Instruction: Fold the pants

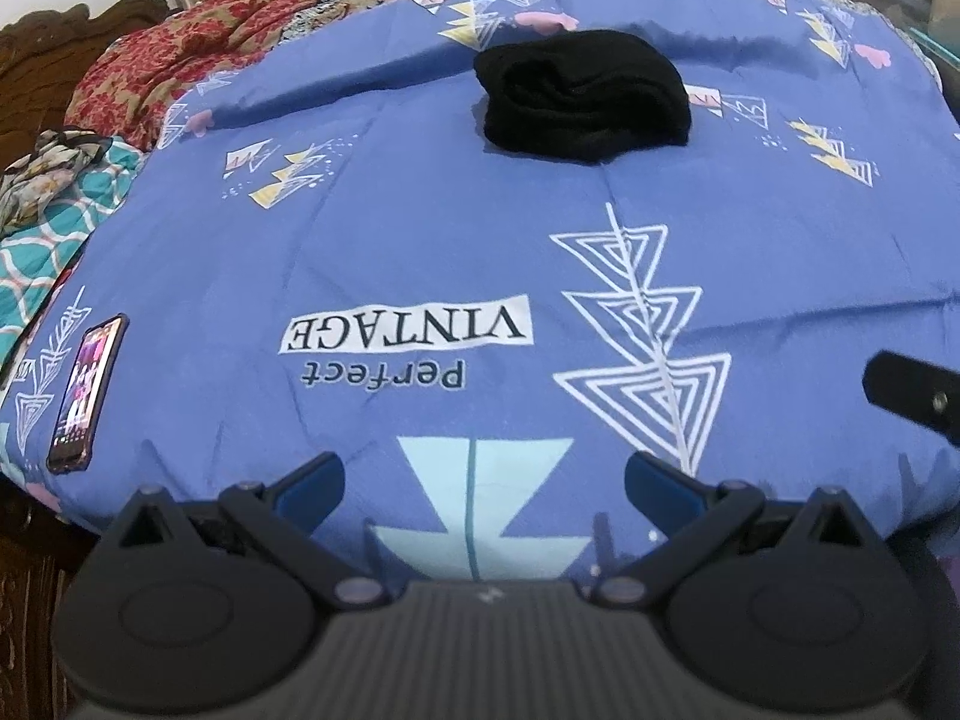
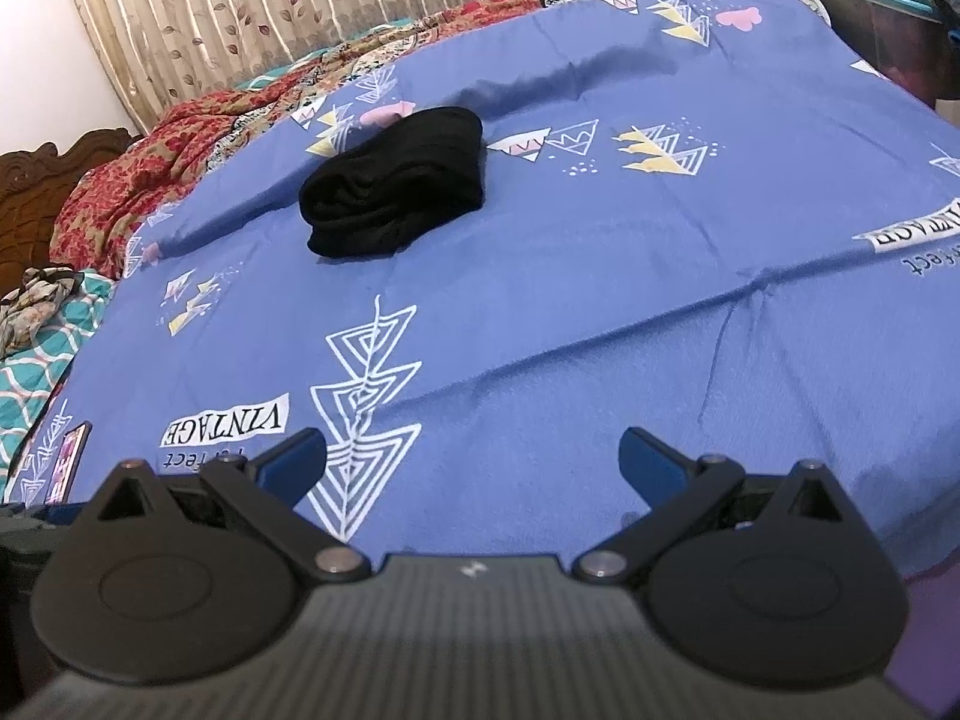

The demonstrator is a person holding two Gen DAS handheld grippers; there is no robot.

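Left wrist view: the left claw [image 1: 483, 483] stands with jaws wide apart, empty, above the near edge of the bed sheet [image 1: 360, 228]. The pants [image 1: 585, 99] lie well apart, far and slightly right, a compact black bundle with its long axis left-right (soft knit, creased).

Right wrist view: the right claw [image 2: 474, 459] is likewise spread and empty. The pants [image 2: 396, 183] lie far and left, about equally distant from both claws.

Likely a home bedroom: printed bedsheet [image 1: 420, 252], carved headboard [image 1: 54, 42], curtains [image 2: 300, 0].
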